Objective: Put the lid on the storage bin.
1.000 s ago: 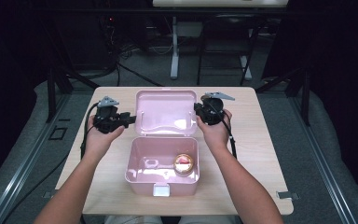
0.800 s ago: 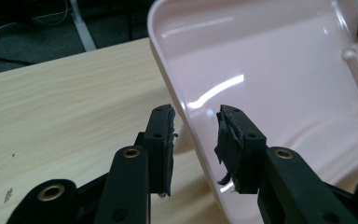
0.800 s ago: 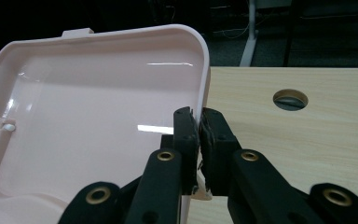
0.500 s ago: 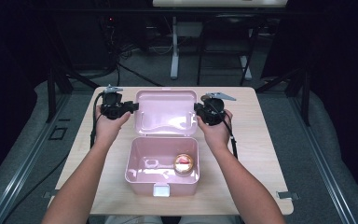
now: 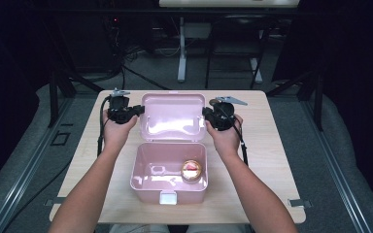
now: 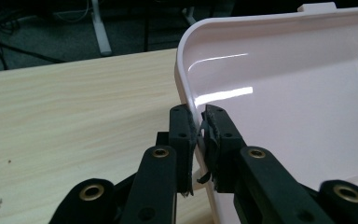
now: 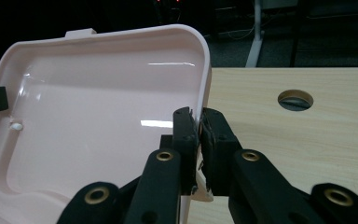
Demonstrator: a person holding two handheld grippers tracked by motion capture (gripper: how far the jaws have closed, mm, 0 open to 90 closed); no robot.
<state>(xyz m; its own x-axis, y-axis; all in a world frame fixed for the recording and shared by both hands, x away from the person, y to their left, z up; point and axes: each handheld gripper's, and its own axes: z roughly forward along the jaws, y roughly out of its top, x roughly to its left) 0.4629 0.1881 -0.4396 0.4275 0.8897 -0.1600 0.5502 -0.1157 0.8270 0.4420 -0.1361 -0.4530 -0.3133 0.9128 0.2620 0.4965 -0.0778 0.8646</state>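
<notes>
Left gripper (image 6: 198, 135), right gripper (image 7: 199, 133), clamping lid (image 5: 173, 116)

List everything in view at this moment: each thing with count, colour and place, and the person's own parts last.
Box: one, pink, open, near edge of the table.
Lid: one, pink, hinged back behind the box, leaning open.
Latch tab: one, white, front wall of the box.
Round tin: one, gold rim with red-and-white top, inside the box at its right.
Table: one, light wood, with a round hole.
Left gripper: one, black, fingers just closed on the lid's left rim.
Right gripper: one, black, shut on the lid's right rim.
Forearms: two, from the bottom edge.
</notes>
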